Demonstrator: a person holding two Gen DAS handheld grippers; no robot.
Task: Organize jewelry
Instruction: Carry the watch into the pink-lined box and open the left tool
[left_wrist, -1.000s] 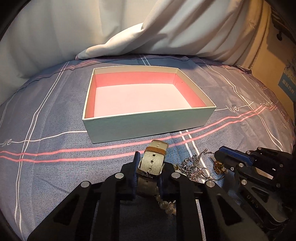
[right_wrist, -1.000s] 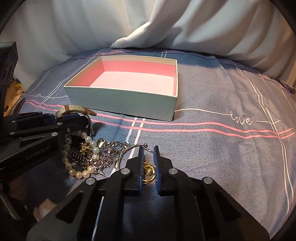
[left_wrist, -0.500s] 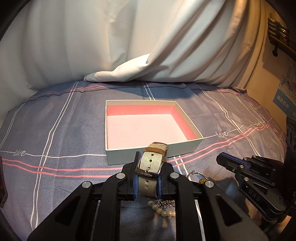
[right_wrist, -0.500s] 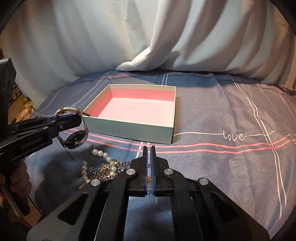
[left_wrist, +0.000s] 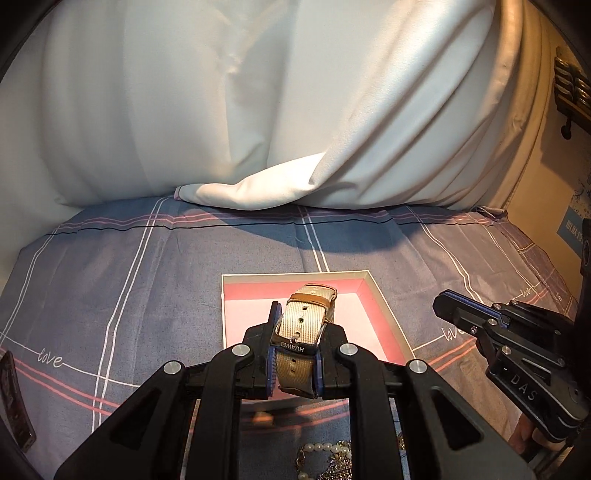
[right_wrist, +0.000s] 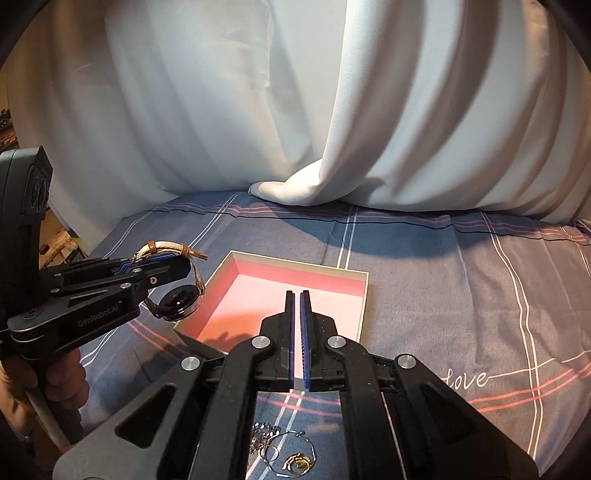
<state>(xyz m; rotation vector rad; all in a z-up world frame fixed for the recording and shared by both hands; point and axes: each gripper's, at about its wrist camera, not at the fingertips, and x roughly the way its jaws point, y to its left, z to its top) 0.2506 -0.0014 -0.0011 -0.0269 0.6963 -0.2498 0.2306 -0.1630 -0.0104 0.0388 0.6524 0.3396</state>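
the left gripper is clamped on the beige woven strap of a wristwatch, with the buckle end marked huawei between the blue pads and the strap's brown-looped end poking forward over the box. from the right wrist view the same watch hangs in the air from that gripper, its round dark face dangling below the jaws and tilted toward the box, above the cloth just left of the box's near left corner. the right gripper has its jaws pressed together with only a thin slit between the blue pads, and nothing shows between them. the open box, pale outside with a pink lining, sits on a grey-blue bedsheet with white and pink lines and the word love. below the right gripper, on the sheet, lie thin hoop earrings beside a small gold piece and a silver chain. a pearl strand lies near the bottom of the left wrist view. white drapery hangs behind.
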